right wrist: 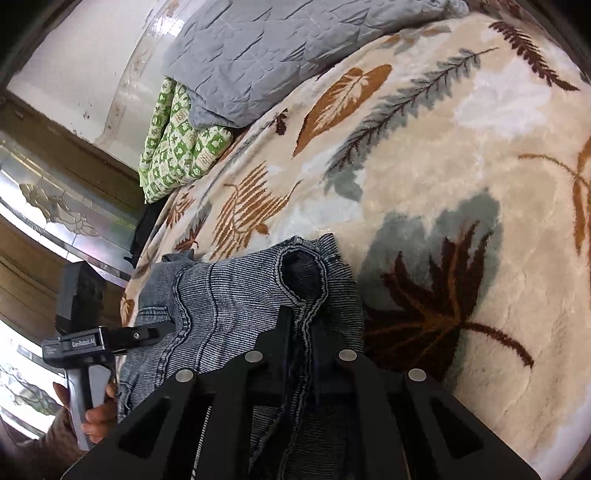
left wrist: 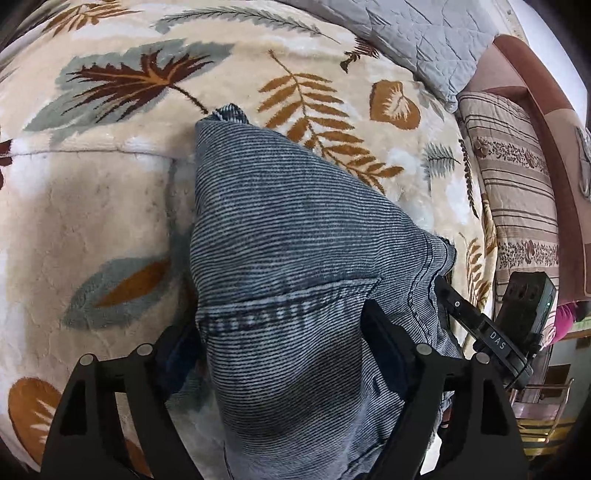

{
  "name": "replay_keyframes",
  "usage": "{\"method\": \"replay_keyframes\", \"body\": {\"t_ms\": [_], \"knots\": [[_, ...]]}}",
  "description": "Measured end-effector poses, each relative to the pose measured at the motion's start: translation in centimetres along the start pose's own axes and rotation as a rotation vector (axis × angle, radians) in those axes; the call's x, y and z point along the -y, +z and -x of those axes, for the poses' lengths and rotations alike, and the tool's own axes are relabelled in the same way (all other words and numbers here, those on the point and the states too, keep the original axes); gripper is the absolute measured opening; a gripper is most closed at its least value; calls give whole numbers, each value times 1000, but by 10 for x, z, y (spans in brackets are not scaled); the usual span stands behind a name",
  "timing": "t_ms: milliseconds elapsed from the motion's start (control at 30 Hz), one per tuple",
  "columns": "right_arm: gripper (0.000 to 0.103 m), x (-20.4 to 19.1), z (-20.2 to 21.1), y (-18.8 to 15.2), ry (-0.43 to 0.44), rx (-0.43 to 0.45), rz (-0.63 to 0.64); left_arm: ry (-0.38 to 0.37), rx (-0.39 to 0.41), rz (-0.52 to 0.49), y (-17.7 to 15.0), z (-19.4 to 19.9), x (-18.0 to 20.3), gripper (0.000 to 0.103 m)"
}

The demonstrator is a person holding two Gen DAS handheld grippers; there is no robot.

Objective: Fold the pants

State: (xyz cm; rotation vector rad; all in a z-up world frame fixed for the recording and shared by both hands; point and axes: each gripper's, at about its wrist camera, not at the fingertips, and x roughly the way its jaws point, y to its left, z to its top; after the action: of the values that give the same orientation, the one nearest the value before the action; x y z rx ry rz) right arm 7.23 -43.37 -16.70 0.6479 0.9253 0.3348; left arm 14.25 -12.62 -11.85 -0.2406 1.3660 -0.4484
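Observation:
Blue-grey corduroy pants (left wrist: 295,240) lie bunched on a cream leaf-print blanket (left wrist: 110,206). In the left wrist view the cloth fills the space between my left gripper's (left wrist: 280,332) fingers, which stand wide apart around a thick fold of it. My right gripper (right wrist: 306,332) is shut on the pants' seamed edge (right wrist: 306,317), near a dark opening in the cloth (right wrist: 301,275). The right gripper also shows at the pants' right edge in the left wrist view (left wrist: 491,332). The left gripper shows in the right wrist view (right wrist: 92,343), held by a hand.
A grey quilt (left wrist: 424,33) lies at the far side of the bed. A striped brown pillow (left wrist: 517,192) rests against a headboard (left wrist: 535,85). A green patterned cloth (right wrist: 177,147) sits by the wall. A window with patterned glass (right wrist: 55,218) is beside the bed.

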Motion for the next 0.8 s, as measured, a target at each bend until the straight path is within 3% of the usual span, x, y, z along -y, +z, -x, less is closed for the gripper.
{"method": "replay_keyframes", "body": {"t_ms": [133, 200, 267, 400, 533, 600, 633, 800], "knots": [[24, -18, 21, 3, -12, 16, 8, -22, 6, 17, -7, 26, -4, 83], [44, -25, 38, 0, 10, 34, 8, -44, 17, 17, -15, 39, -7, 83], [49, -28, 50, -9, 11, 35, 6, -77, 12, 25, -27, 48, -12, 84], [49, -27, 55, -36, 1, -12, -13, -133, -26, 53, -56, 48, -20, 84], [47, -26, 53, -56, 35, -26, -40, -154, -66, 65, -74, 38, -16, 84], [18, -36, 55, -57, 19, -28, 8, -146, -54, 65, -79, 40, -11, 83], [15, -45, 59, -57, -2, -19, 54, -134, -41, 53, -80, 43, -7, 83], [10, -70, 73, -56, -133, 0, 245, -24, 18, -19, -89, 41, 8, 83]]}}
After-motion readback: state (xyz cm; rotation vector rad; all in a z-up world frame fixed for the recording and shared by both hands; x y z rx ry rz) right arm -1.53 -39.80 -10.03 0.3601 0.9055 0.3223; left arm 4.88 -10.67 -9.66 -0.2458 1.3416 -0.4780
